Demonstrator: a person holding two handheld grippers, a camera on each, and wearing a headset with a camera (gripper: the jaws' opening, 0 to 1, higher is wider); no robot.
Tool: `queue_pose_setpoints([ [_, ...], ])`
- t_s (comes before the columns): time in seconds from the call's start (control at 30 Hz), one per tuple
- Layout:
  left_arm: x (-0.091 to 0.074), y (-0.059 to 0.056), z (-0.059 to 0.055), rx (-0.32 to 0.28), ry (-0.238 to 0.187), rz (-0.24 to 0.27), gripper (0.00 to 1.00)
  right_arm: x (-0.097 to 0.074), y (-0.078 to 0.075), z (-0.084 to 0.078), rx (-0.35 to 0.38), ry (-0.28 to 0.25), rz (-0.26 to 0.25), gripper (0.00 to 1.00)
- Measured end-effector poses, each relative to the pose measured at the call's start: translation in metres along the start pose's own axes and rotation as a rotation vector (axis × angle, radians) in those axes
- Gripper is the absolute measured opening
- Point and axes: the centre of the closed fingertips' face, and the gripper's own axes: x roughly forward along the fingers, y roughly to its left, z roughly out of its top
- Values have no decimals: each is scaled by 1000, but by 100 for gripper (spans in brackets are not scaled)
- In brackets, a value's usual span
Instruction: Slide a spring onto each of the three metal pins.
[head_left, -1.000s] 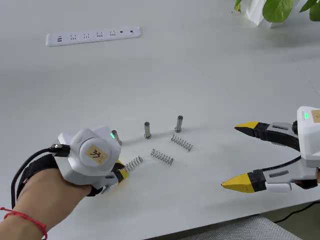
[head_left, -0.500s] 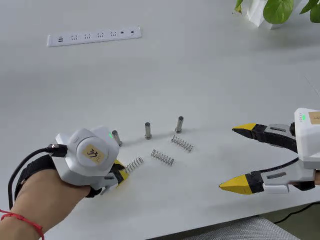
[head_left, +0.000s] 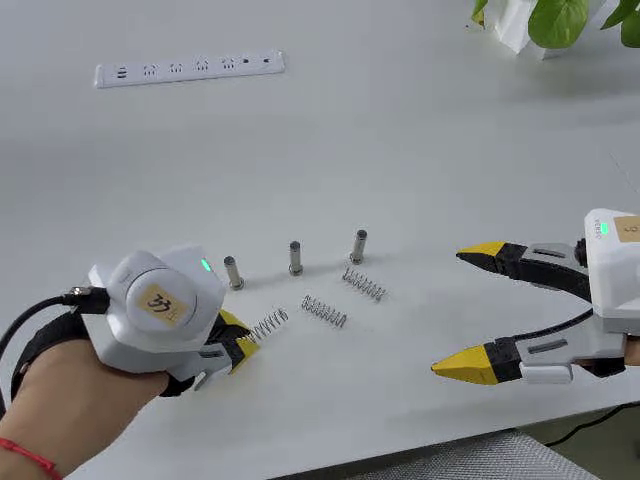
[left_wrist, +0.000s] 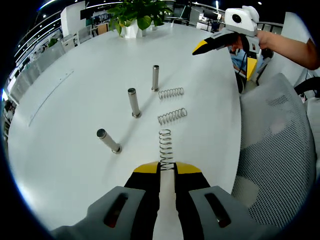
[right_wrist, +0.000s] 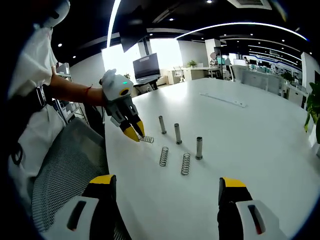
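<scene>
We find the left gripper (head_left: 240, 343) clamped on the end of one spring (head_left: 268, 325). The right gripper (head_left: 468, 308), jaws apart, sits at three o'clock from the pins (head_left: 295, 258).

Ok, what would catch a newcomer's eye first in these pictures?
Three metal pins stand upright in a row in the middle of the white table, with two loose springs lying just in front of them. The left gripper pinches the end of a third spring, while the right gripper hovers wide open at the right.
</scene>
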Motion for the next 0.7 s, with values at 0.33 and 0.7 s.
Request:
queue_pose_setpoints([
  [0.33, -15, -7, 8, -41, -86, -10, 7, 10, 17, 28, -13, -40, 42, 76],
  [0.7, -30, -13, 26, -71, -185, -11, 7, 33, 36, 62, 71, -136, 106, 55],
])
